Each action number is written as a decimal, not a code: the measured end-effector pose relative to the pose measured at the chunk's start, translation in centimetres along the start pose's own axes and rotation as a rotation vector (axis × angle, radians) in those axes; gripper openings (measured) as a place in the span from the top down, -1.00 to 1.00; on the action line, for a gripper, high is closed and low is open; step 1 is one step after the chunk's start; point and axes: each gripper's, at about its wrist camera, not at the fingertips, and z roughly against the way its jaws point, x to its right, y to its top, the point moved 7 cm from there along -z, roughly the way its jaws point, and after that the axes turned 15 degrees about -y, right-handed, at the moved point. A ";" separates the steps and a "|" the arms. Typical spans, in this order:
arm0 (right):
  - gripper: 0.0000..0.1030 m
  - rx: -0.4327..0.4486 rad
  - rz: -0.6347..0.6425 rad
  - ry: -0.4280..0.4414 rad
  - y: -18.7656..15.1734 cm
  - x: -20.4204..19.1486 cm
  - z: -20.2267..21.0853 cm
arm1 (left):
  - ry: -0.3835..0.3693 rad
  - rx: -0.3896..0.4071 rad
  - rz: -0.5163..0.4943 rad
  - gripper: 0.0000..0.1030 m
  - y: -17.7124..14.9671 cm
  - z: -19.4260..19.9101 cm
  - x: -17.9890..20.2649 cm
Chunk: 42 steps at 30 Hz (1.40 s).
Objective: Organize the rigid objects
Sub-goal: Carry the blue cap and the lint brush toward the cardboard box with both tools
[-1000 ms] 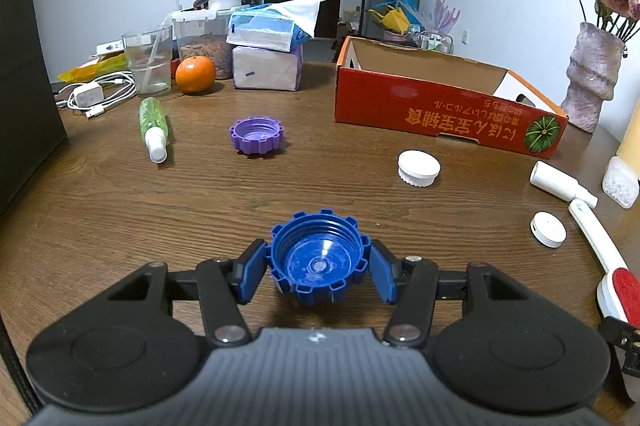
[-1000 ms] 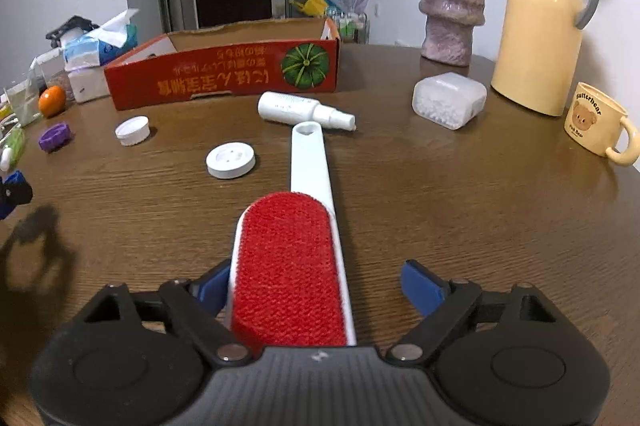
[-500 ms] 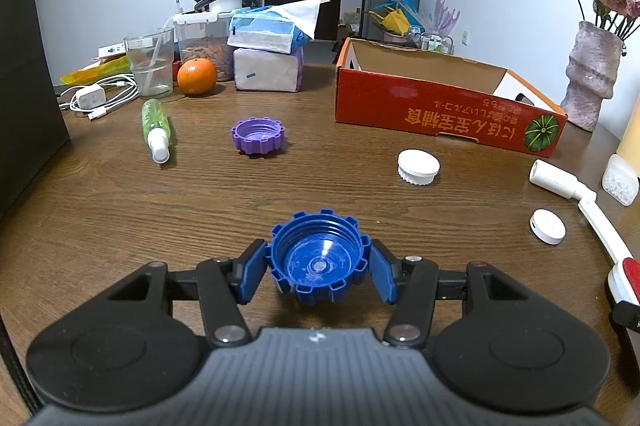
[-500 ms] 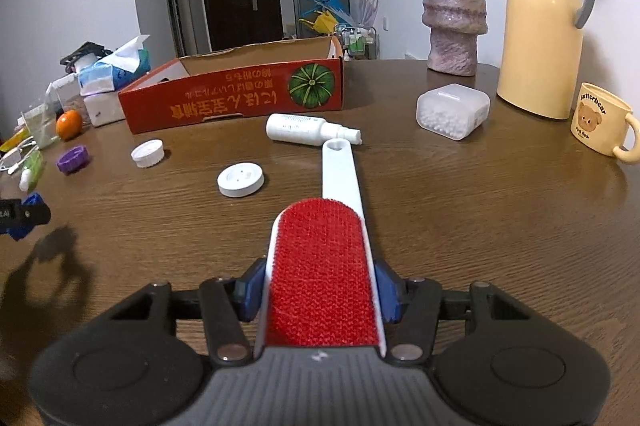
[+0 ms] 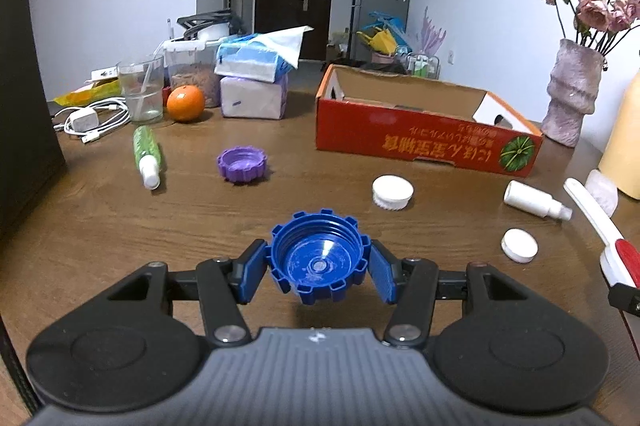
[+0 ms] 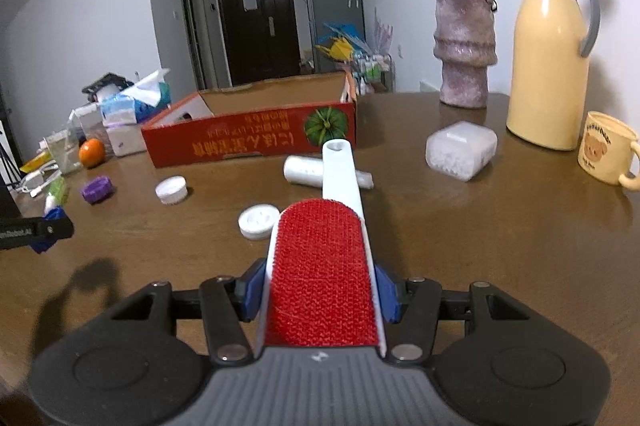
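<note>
My left gripper (image 5: 318,268) is shut on a blue ribbed cap (image 5: 318,254), hollow side up, just above the brown table (image 5: 120,226). My right gripper (image 6: 320,286) is shut on the red-padded head of a lint brush (image 6: 320,266). The brush's white handle (image 6: 340,170) points away, raised over a white spray bottle (image 6: 304,170). The open red cardboard box (image 5: 424,146) stands beyond both. A purple cap (image 5: 242,164), a white cap (image 5: 393,192), a white disc (image 5: 519,245) and a green spray bottle (image 5: 146,152) lie loose on the table.
Tissue packs (image 5: 252,86), an orange (image 5: 186,103), a glass (image 5: 141,92) and a charger cable (image 5: 92,120) crowd the far left. At the right stand a vase (image 6: 466,62), a yellow thermos (image 6: 550,66), a mug (image 6: 608,148) and a clear bead box (image 6: 460,150).
The right gripper's jaws closed onto the lint brush head and lifted it, so the handle now hangs over the white bottle. The left gripper kept hold of the blue cap without moving.
</note>
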 end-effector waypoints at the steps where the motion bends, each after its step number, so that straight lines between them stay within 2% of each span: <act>1: -0.06 0.007 -0.001 0.006 0.3 0.0 0.1 | -0.003 0.002 -0.003 -0.08 0.2 0.0 0.2; 18: -0.06 0.089 0.016 0.067 5.6 -2.0 -0.8 | -0.018 0.049 -0.047 -0.09 4.9 -1.6 3.7; 28: -0.06 0.138 0.014 0.104 8.9 -3.8 -2.3 | -0.030 0.068 -0.032 -0.09 7.4 -3.8 4.8; 42: -0.06 0.170 -0.026 0.110 12.2 -5.6 -5.3 | -0.056 0.091 0.024 -0.09 10.7 -7.1 4.7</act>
